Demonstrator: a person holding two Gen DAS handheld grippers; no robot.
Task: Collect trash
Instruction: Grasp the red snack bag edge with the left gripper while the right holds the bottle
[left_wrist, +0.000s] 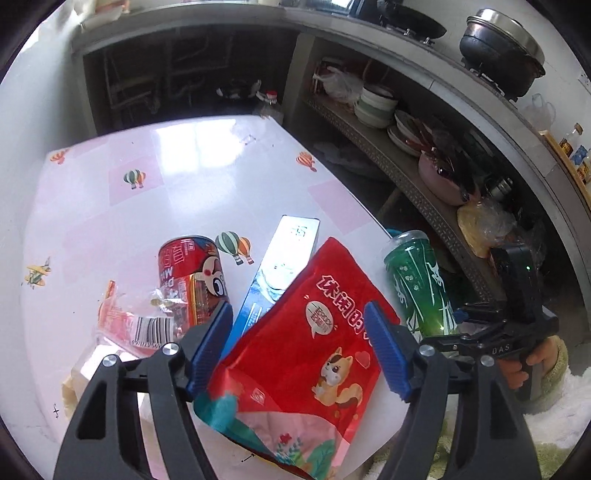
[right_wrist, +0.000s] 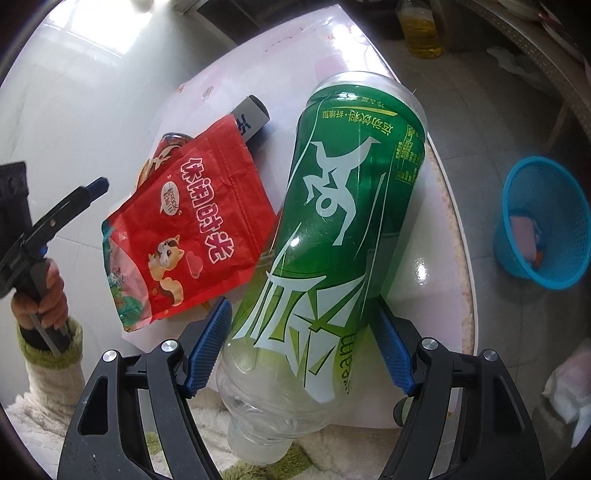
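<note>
Holding the green bottle (right_wrist: 332, 236) clamped in my right gripper (right_wrist: 301, 345).
My left gripper (left_wrist: 299, 343) hangs with its jaws apart over the red snack bag (left_wrist: 306, 354) lying on the bench (left_wrist: 207, 177), beside a red can (left_wrist: 192, 273), a blue box (left_wrist: 280, 266) and a torn wrapper (left_wrist: 140, 325); a blue basket (right_wrist: 546, 221) sits on the floor.

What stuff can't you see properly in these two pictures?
- Blue toothpaste box: lower end hidden under the red snack bag, left wrist view.
- Red can: front covered by clear wrappers, same view.
- Blue basket: contents too small to name, right wrist view.
- Green bottle: cap end cut off at the bottom edge.
</note>
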